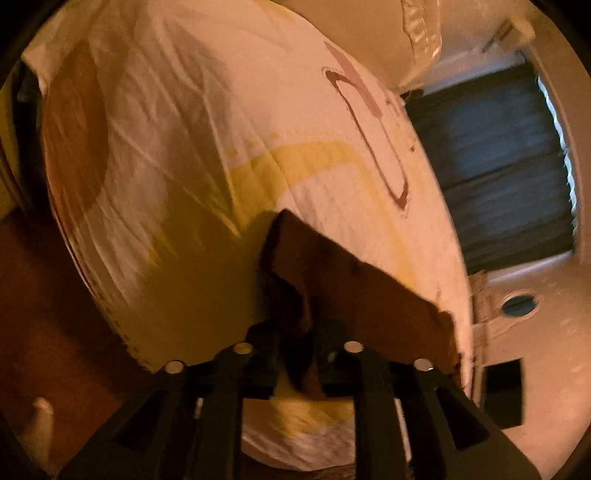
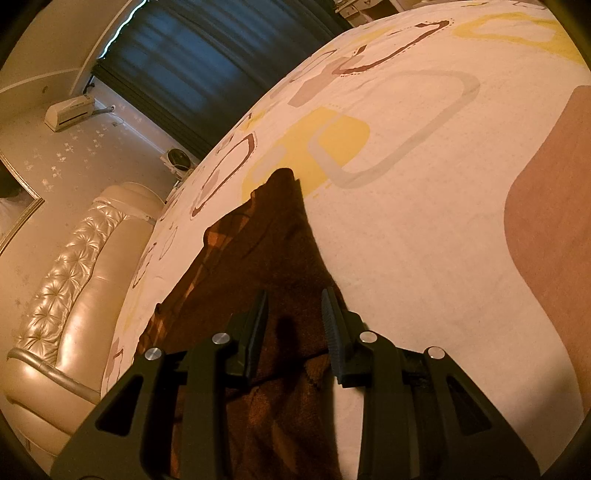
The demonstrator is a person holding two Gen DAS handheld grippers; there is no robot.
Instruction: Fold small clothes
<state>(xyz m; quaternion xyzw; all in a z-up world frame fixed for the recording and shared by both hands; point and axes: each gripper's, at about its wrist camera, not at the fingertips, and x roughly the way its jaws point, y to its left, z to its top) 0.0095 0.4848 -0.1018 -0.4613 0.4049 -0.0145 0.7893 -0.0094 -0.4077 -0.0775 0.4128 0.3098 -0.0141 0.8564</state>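
A dark brown checked garment [image 2: 273,236] lies on the patterned bedsheet [image 2: 406,221], running from a point in the middle of the bed down toward the camera. My right gripper [image 2: 293,299] stands open just over it, its ribbed fingers [image 2: 330,325] apart with only the flat cloth below them. In the left wrist view a raised flap of the same brown garment [image 1: 354,280] stretches up and right from my left gripper [image 1: 297,328]. Its jaws are shut on a bunched fold of the cloth. The lower part of that fold is hidden between the fingers.
The sheet [image 1: 184,129] covers the whole bed. A padded cream headboard [image 2: 66,277] borders its left side, with a pillow [image 1: 388,29] at the top of the left wrist view. Dark curtains [image 2: 184,62] and a wall air conditioner [image 2: 70,109] stand beyond.
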